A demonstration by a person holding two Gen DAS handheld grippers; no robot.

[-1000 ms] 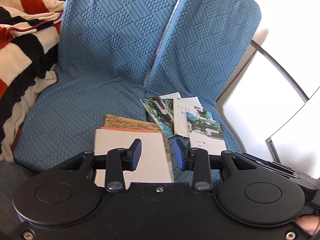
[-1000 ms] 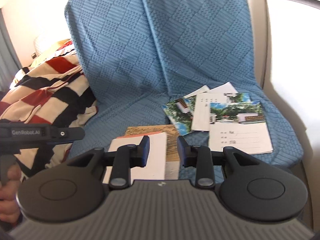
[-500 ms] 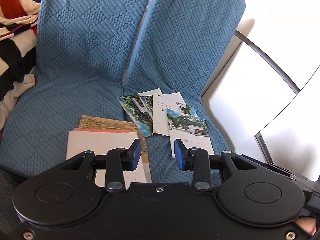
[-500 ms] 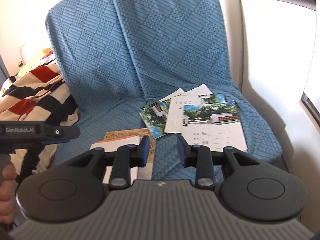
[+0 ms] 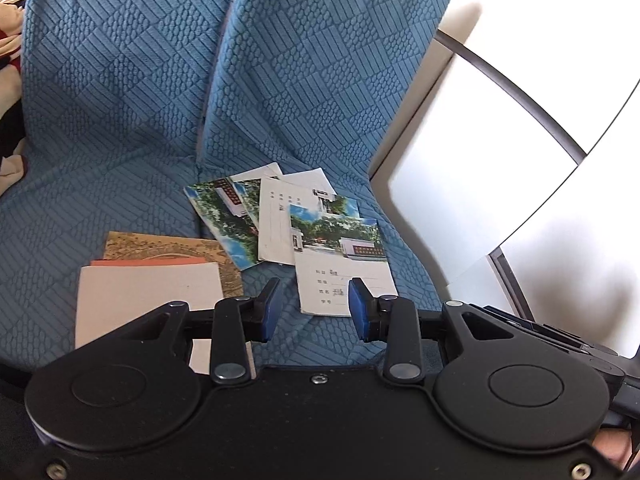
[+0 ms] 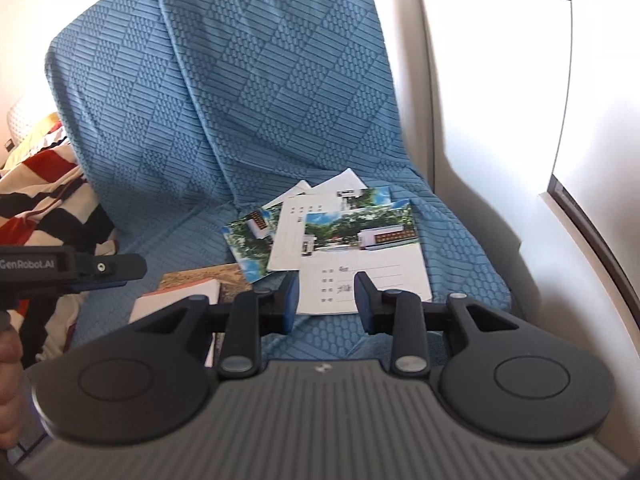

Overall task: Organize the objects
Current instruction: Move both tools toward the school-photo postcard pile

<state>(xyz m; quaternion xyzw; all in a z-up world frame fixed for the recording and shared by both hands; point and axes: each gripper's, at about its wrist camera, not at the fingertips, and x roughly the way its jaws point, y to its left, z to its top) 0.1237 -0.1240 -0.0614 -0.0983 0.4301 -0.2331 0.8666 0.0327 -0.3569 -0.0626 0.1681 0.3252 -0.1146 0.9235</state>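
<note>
Several thin notebooks with photo covers lie fanned out on the blue chair seat; the nearest one (image 5: 342, 258) (image 6: 364, 256) has a white lower half with form lines. A second pile sits to their left: a plain beige book (image 5: 148, 300) (image 6: 176, 298) on an ornate tan one (image 5: 172, 246). My left gripper (image 5: 314, 310) is open and empty, hovering just before the nearest notebook's front edge. My right gripper (image 6: 326, 304) is open and empty, over that same notebook's front edge. The left gripper's body (image 6: 68, 268) shows at the left of the right wrist view.
A blue textured cover (image 5: 160, 80) drapes the chair seat and back. A red, black and cream striped blanket (image 6: 44, 196) lies to the left. A pale armrest and wall with a dark curved frame (image 6: 460, 160) stand on the right.
Both grippers have swung to the right, from over the beige book pile toward the photo-cover notebooks. Both stayed open and empty. The notebooks have not moved.
</note>
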